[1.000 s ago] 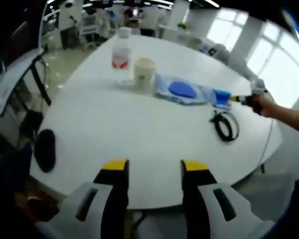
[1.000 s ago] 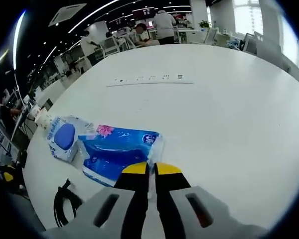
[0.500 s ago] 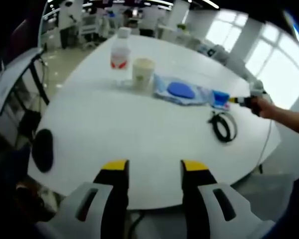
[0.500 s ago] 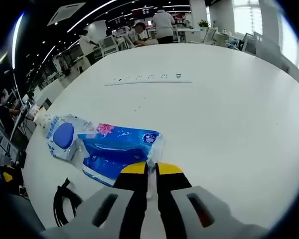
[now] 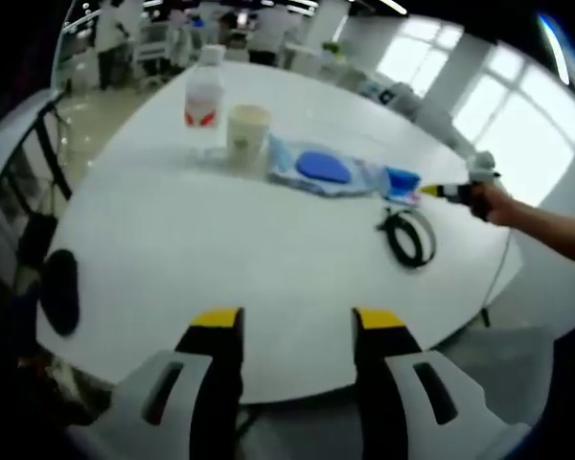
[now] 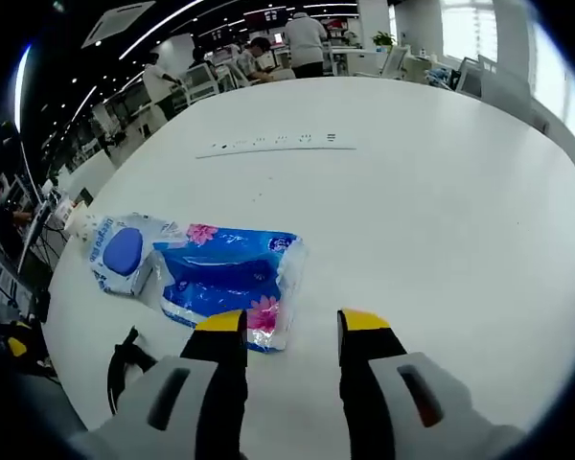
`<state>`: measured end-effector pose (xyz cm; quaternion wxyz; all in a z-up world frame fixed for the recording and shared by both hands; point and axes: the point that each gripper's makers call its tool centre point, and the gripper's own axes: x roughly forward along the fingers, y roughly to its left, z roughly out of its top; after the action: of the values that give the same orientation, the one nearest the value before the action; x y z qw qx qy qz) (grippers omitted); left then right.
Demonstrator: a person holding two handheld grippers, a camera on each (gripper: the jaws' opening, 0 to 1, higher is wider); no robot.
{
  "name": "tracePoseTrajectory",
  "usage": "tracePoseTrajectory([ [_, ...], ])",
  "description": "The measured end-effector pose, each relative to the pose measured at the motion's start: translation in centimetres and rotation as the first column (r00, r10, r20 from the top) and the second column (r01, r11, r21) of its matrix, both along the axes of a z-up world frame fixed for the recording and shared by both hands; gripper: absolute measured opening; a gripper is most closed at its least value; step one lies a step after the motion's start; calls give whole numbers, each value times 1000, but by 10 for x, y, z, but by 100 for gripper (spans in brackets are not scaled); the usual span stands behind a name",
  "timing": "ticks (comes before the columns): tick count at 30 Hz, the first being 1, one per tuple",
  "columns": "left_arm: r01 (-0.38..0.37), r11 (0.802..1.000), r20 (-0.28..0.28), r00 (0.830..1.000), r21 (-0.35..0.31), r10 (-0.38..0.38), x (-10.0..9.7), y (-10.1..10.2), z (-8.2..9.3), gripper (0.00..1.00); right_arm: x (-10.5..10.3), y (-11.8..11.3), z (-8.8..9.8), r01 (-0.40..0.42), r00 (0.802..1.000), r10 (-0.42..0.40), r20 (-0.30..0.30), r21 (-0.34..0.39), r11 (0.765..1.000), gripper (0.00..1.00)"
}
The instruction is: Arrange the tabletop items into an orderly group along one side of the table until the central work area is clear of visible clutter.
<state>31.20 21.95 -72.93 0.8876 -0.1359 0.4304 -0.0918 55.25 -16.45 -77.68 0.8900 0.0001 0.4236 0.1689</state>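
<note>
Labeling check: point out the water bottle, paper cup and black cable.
water bottle [image 5: 203, 101], left gripper view, red label
paper cup [image 5: 247, 134], left gripper view, side wall
black cable [image 5: 406, 239], left gripper view, coil loop

Black cable [image 6: 125, 369] — partly behind the right tongs [image 6: 292, 331].

On the worktop [image 5: 220, 249], bottle [image 5: 202, 96], cup [image 5: 246, 133], wipes pack [image 5: 321, 171] and tissue pack [image 6: 228, 280] are lining up toward three o'clock, cable [image 5: 405, 238] lying at five.

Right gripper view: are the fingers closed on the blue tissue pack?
No. The right gripper stands open, its yellow-tipped fingers apart, with the blue tissue pack lying free on the table.
</note>
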Motion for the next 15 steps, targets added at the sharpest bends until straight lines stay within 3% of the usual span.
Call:
tracePoseTrajectory([
  [15,55,998,22,998,7,-55,0,-9,1,42,-46,7,13,-23,1000,22,21,36,999,43],
])
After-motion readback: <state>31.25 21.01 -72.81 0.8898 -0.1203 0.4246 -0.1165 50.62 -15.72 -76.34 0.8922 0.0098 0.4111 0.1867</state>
